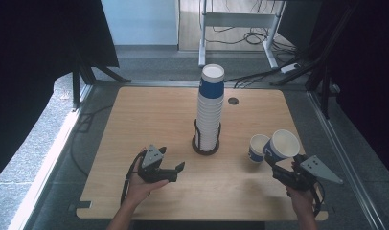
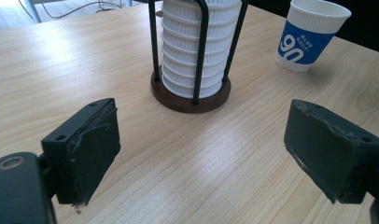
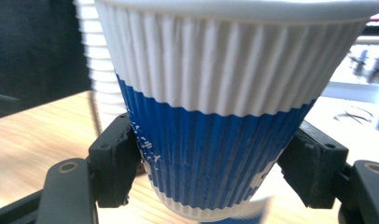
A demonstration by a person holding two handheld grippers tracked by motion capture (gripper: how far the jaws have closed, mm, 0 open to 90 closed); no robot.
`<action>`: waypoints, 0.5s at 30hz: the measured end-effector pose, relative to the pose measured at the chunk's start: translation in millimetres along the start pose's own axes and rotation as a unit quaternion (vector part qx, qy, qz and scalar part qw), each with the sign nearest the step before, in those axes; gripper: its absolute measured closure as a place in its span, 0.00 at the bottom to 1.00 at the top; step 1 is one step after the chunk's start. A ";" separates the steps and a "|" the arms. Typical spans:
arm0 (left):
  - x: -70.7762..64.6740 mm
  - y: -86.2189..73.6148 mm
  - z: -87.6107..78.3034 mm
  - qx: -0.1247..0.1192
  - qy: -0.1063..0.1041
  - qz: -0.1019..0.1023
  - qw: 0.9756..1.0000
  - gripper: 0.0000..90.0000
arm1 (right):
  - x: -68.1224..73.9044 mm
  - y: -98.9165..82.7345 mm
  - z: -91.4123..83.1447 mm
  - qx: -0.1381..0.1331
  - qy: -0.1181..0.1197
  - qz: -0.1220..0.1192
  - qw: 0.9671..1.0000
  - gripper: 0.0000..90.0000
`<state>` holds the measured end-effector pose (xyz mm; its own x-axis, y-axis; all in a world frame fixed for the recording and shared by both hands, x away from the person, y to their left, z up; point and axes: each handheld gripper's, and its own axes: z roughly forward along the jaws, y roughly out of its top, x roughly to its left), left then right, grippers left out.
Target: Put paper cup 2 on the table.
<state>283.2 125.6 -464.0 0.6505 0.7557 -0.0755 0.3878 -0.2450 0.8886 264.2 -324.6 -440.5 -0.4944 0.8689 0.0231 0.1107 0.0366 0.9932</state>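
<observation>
A tall stack of cups [image 1: 210, 112] stands in a dark wire holder [image 1: 205, 145] in the middle of the wooden desk [image 1: 149, 110]. Another cup [image 1: 257, 147] stands alone at the lower right. The cups are ribbed paper, white with a blue band. The right tool [image 1: 278, 168] squeezes a blue and white cup [image 1: 282, 145] at the lower right, lifted off the desk. The left tool [image 1: 173, 170], lower left, has its jaws apart with nothing between them.

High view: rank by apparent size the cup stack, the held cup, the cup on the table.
1. cup stack, clearly largest.
2. held cup in the right gripper.
3. cup on the table.
The held cup may look bigger because it is raised nearer the camera.
</observation>
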 end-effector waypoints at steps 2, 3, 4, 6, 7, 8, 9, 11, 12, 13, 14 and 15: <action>0.1 -0.3 0.4 0.001 0.000 0.000 1.000 0.12 | -9.7 -5.6 -1.2 0.010 -0.014 0.005 1.000 0.30; 0.1 -0.5 0.7 0.002 0.000 0.000 1.000 0.12 | -12.8 -7.5 -1.7 0.011 -0.018 0.009 1.000 0.30; -0.2 -0.6 0.8 0.002 0.000 -0.001 1.000 0.12 | -17.5 -10.8 -2.8 0.010 -0.023 0.016 1.000 0.30; -0.3 -0.8 1.1 0.003 0.001 0.000 1.000 0.12 | -22.9 -14.1 -4.5 0.010 -0.030 0.019 0.999 0.30; -0.2 -0.8 1.1 0.003 0.001 0.000 1.000 0.12 | -24.4 -14.5 -5.0 0.013 -0.034 0.019 0.999 0.30; -0.2 -0.9 1.2 0.003 0.001 0.000 1.000 0.12 | -25.9 -14.9 -5.3 0.015 -0.040 0.020 0.999 0.30; -0.3 -0.9 1.2 0.003 0.001 0.000 1.000 0.12 | -27.2 -15.4 -5.4 0.016 -0.039 0.021 0.999 0.30; -0.5 -1.0 1.3 0.004 0.000 0.000 1.000 0.12 | -30.0 -18.0 -4.7 0.025 -0.046 0.021 0.998 0.30; -0.5 -1.2 1.5 0.004 0.000 0.000 1.000 0.12 | -31.8 -20.1 -4.0 0.030 -0.051 0.020 0.998 0.30; -0.4 -1.2 1.6 0.004 0.000 0.001 1.000 0.12 | -34.0 -22.5 -3.4 0.034 -0.055 0.022 0.998 0.30; -0.7 -1.4 1.9 0.005 0.000 0.000 1.000 0.12 | -36.4 -25.1 -2.7 0.039 -0.060 0.027 0.997 0.30; -0.7 -1.5 2.1 0.005 0.000 0.000 1.000 0.12 | -38.9 -27.7 -2.1 0.042 -0.064 0.031 0.997 0.30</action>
<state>283.5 124.1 -466.2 0.6507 0.7557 -0.0750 0.3945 -0.2520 0.8837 278.6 -360.5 -468.7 -0.3703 0.9268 0.0632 0.2116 0.0179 0.9772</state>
